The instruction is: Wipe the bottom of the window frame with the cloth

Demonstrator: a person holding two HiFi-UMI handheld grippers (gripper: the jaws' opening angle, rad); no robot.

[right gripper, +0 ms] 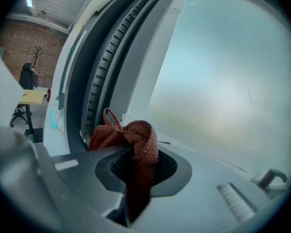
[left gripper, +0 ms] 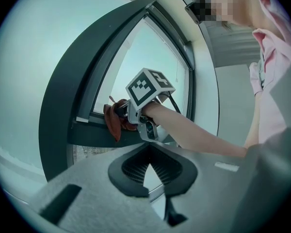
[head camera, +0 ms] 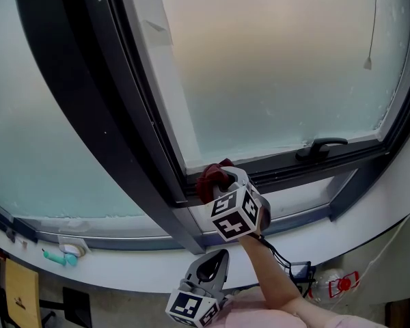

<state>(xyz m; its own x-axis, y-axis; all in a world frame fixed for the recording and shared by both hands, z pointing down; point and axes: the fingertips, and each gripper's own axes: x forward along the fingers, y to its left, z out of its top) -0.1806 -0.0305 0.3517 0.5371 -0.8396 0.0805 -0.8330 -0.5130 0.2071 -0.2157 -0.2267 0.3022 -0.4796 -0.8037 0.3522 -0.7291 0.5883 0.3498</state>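
Right gripper [right gripper: 138, 166] fingers pinching the red terry cloth [right gripper: 136, 137], which sits against the window frame [head camera: 294, 169] bottom rail at its left corner. Left gripper [left gripper: 149, 163] fingers pressed together, empty, held lower.

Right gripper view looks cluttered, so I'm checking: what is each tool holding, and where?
Right tool pinches the red cloth at a bunched fold; left tool holds nothing.

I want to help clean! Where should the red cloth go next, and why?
Probably slide the right hand-held gripper rightward along the bottom frame rail toward the handle: its cloth is clamped and sits at the rail's left corner.
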